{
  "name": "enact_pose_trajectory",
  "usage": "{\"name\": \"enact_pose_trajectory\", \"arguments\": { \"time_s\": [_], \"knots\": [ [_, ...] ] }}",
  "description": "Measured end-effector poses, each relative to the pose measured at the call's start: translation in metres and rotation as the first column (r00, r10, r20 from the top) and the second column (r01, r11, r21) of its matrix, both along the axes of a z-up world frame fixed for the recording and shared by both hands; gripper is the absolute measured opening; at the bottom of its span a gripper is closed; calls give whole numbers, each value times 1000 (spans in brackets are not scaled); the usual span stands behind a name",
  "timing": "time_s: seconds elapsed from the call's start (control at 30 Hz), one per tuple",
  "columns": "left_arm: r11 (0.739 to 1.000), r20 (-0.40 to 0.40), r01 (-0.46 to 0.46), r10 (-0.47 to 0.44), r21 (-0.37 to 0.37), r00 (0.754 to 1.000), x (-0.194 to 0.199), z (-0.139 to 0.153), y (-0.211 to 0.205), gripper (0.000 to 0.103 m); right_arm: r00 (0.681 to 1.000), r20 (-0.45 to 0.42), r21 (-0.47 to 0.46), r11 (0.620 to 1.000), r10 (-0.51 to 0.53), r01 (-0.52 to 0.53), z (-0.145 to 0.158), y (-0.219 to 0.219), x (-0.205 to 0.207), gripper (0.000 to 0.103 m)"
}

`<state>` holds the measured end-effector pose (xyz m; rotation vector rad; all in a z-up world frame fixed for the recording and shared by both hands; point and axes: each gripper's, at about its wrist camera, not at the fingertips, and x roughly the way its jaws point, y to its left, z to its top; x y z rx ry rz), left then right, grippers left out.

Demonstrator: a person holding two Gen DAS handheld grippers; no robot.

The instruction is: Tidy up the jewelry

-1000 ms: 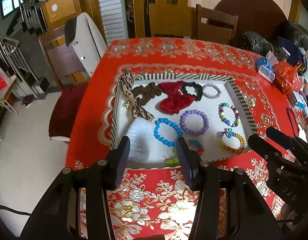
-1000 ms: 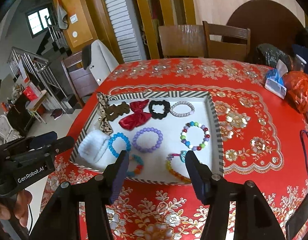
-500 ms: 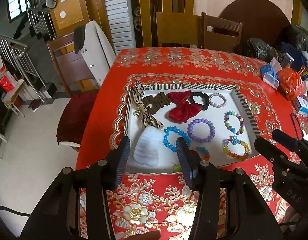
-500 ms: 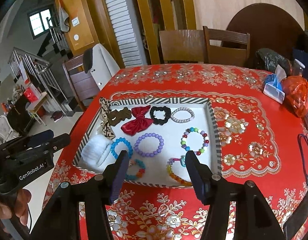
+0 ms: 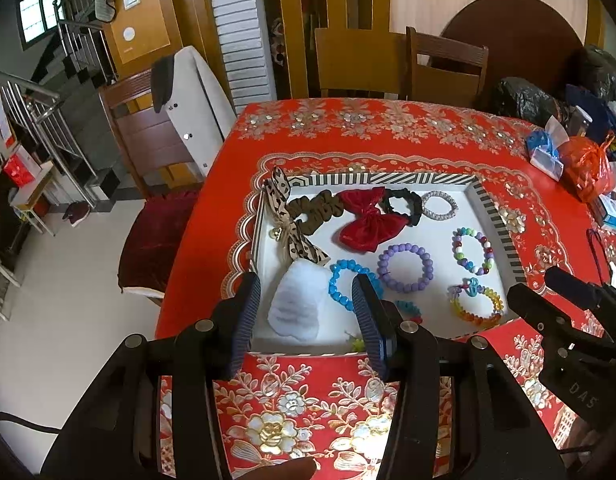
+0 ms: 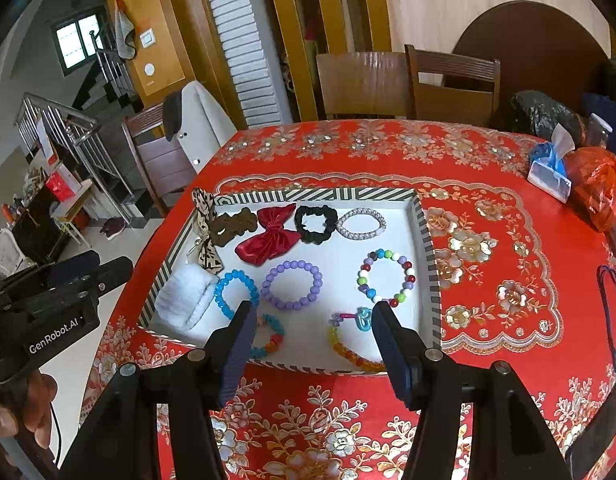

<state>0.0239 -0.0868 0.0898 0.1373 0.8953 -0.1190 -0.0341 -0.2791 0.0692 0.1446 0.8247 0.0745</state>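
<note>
Ahead of your left tool (image 5: 306, 316), whose fingers stand apart with nothing between them, the striped tray (image 5: 372, 179) sits on the red surface (image 5: 388, 124); your right tool (image 6: 312, 342) is likewise spread and empty above the tray's near edge. From the left view, that tool's own right finger covers most of the small multicolour bracelet (image 6: 270, 336) and part of the blue bracelet (image 5: 344, 284), while the right view shows both whole. Just beyond the left tool lies a white fluffy piece (image 5: 298, 306). Farther off sit the purple bracelet (image 6: 292, 285), red bow (image 6: 268, 236), black scrunchie (image 6: 316, 222) and silver band (image 6: 361, 222). Far to the right of both tools, an orange bag (image 6: 598, 188) rests near the surface's edge. Wooden chairs (image 6: 448, 84) stand beyond the surface.
</note>
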Motion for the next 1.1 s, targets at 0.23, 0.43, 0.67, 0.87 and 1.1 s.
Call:
{"name": "enact_pose_trajectory", "arguments": {
  "time_s": [0.23,0.43,0.67,0.87,1.1],
  "knots": [
    [1000,2,-3,3,4,1000,1,-1,-2,47,1000,-10,-2,1000,2,-2,-3,-2,3,59],
    [1000,-3,-9,9,11,1000,4,-6,-3,47,1000,-24,2,1000,-1,1,-7,-6,5,61],
    [1000,0,-2,2,20,1000,5,-7,-10,47,1000,-31,-4,1000,-3,3,-7,-9,10,61],
    [1000,1,-10,10,26,1000,8,-8,-11,47,999,-36,-10,1000,3,-4,-9,-8,15,61],
    [999,-1,-22,22,31,1000,12,-10,-7,47,999,-50,-11,1000,13,-13,-12,-5,20,61]
  ]
}}
